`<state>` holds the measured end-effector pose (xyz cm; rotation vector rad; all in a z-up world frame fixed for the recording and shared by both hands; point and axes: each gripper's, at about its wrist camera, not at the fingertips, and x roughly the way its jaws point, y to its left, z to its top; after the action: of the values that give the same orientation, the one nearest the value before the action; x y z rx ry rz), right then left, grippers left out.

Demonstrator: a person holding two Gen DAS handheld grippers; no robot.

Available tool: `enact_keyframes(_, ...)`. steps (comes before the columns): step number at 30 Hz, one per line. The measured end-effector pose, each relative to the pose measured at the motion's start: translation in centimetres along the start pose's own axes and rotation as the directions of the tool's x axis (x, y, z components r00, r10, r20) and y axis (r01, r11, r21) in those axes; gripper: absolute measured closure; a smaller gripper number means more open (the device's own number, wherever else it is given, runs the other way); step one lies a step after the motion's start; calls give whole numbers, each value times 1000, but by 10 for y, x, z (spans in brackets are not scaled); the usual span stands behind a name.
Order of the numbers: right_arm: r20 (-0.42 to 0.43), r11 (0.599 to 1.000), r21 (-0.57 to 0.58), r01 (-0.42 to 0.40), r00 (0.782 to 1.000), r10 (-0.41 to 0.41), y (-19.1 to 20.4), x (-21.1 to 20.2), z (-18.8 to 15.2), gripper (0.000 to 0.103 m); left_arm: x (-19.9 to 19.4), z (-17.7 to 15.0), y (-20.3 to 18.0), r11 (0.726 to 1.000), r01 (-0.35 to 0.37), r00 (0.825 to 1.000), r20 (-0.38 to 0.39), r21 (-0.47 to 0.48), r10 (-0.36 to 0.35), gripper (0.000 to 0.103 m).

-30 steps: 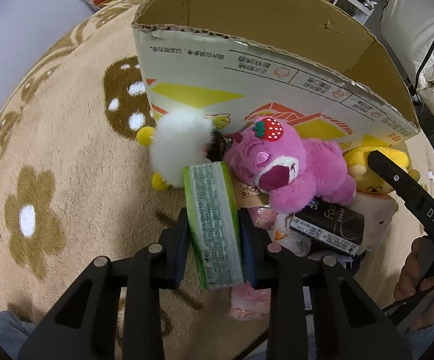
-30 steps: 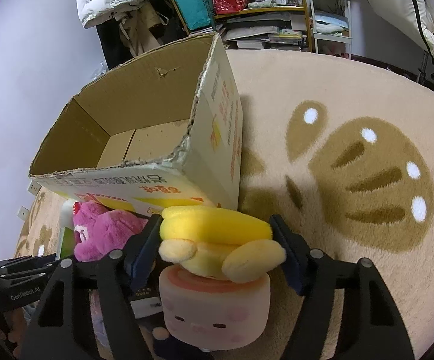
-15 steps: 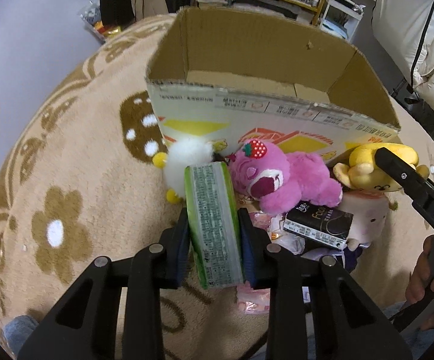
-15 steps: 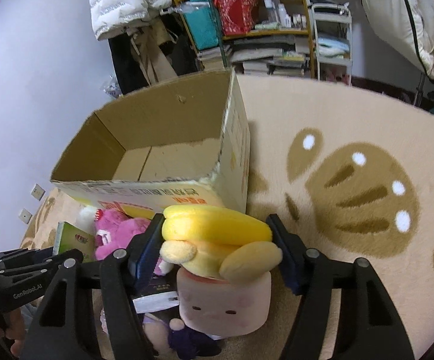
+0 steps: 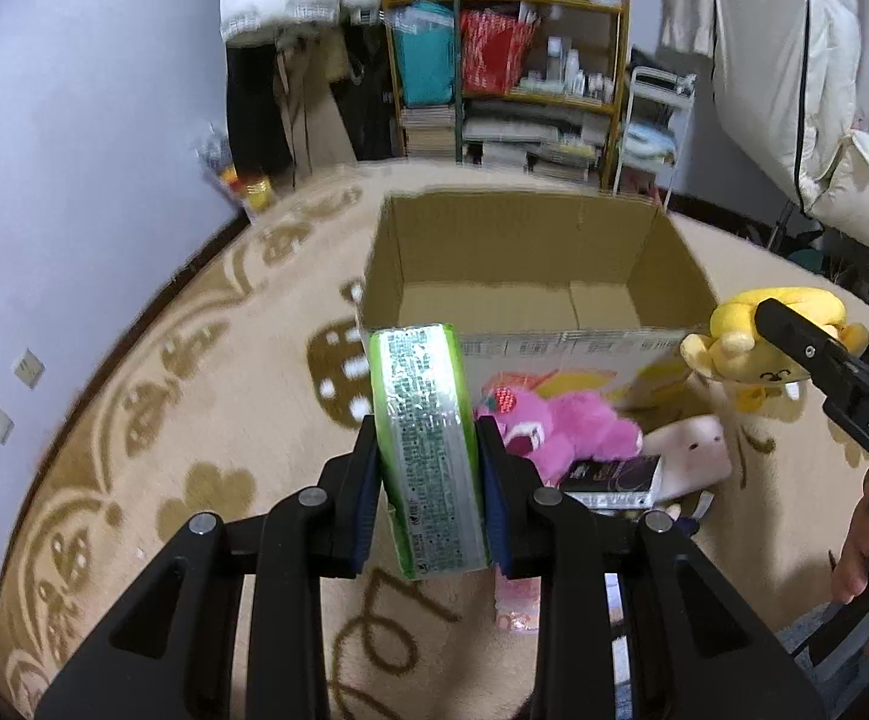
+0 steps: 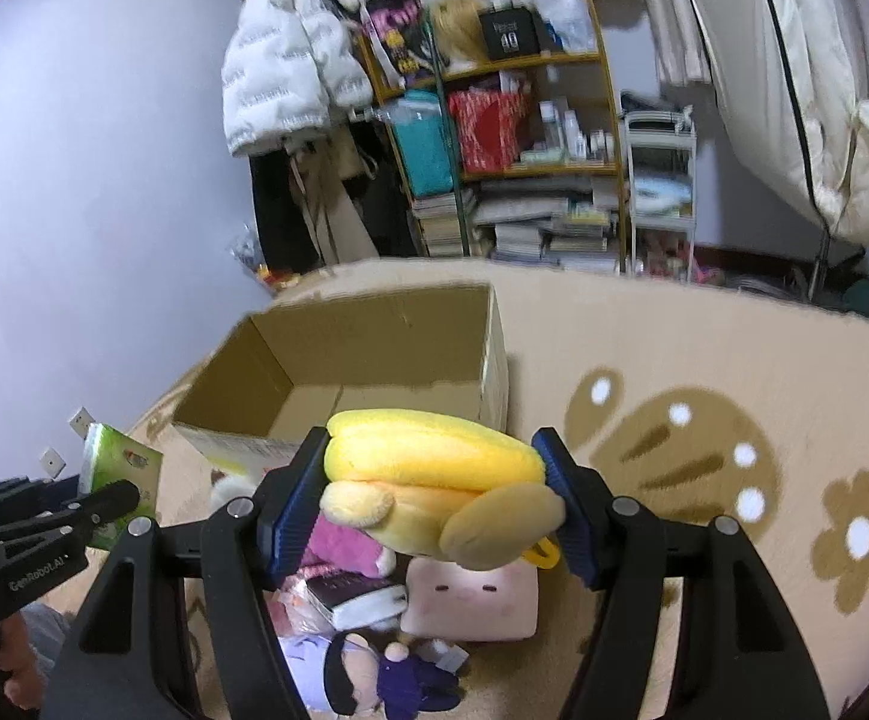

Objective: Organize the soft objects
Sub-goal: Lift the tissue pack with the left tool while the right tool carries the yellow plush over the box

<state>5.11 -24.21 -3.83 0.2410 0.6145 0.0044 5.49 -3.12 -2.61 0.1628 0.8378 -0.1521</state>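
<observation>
The left gripper (image 5: 428,471) is clamped on one green tissue pack (image 5: 425,450) at the lower centre of the left wrist view; the pack stands on edge between the jaws, its long axis running away from the camera toward the cardboard box (image 5: 530,276). In the right wrist view the same pack (image 6: 119,474) shows at the left edge, tilted.

The right gripper (image 6: 428,498) is closed on one yellow plush toy (image 6: 434,486), its long axis lying crosswise from jaw to jaw, level, in the middle of the frame. In the left wrist view this toy (image 5: 758,342) hangs at the right edge, face toward the camera, above the rug (image 5: 194,420).

One open box sits at frame centre, its opening facing up, with nothing visible inside. Just in front of it on the rug lie one pink plush bear (image 5: 560,426), one pale pink square cushion (image 6: 473,597) with a small face, one dark packet (image 5: 611,480), and one small doll (image 6: 386,669) with black hair and dark purple clothes at the bottom of the right wrist view
</observation>
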Motion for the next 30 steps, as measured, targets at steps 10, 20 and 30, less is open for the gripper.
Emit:
enact_keyframes(10, 130, 998, -67, -9, 991, 17, 26, -38, 24, 32, -67, 31, 9, 999, -32, 982, 185, 3, 30, 75)
enact_keyframes(20, 164, 993, -116, -11, 986, 30, 44, -34, 41, 32, -81, 74, 14, 999, -20, 962, 270, -33, 28, 75)
enact_keyframes(30, 174, 990, -143, -10, 984, 35, 44, -9, 59, 32, -46, 87, 10, 1000, 0, 960, 280, -15, 4, 75)
